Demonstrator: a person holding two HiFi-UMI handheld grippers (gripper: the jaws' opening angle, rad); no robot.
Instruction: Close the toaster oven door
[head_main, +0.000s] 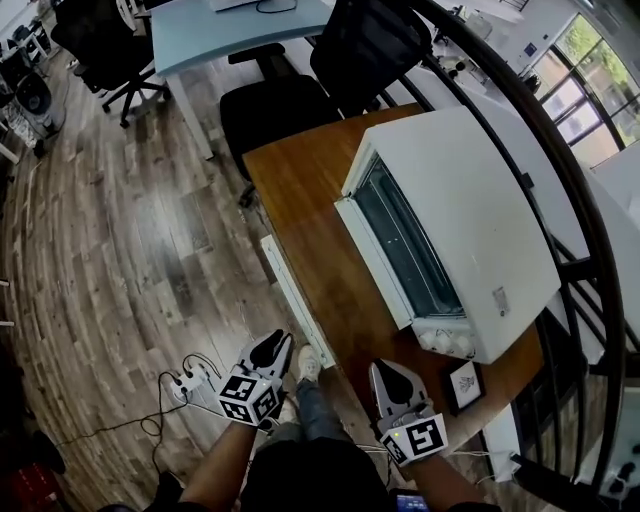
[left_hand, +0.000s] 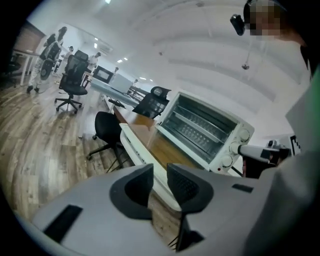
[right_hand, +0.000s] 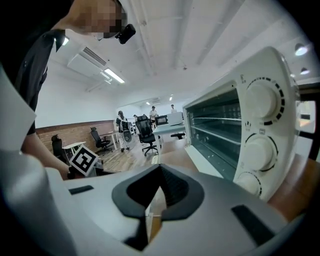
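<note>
Toaster oven (head_main: 470, 220): white, it sits on the wooden surface (head_main: 300, 170) and takes up the surface's right half in the head view.
Oven door (head_main: 395, 240): the glass panel stands up against the oven's front and faces the surface's left edge; wire racks show through it in both gripper views.
Knobs (head_main: 445, 342): three white dials in a column at the near end of the front, close to the right claw.
Card (head_main: 465, 382): a small black-framed card lies on the surface just beside the oven's near corner.
White strip (head_main: 295, 290): long and narrow, it runs along the surface's left edge.
Right claw (head_main: 392, 378): over the surface's near edge, short of the knobs; its pads meet at the tips with nothing between them.
Left claw (head_main: 272, 350): off the surface's left side, above the floor (head_main: 120, 250); its pads stand slightly apart, holding nothing.
Power strip (head_main: 185, 385): on the wooden floor beside the left claw, with cables trailing from it.
Office chair (head_main: 280, 105): black, it is pushed up to the surface's far end.
</note>
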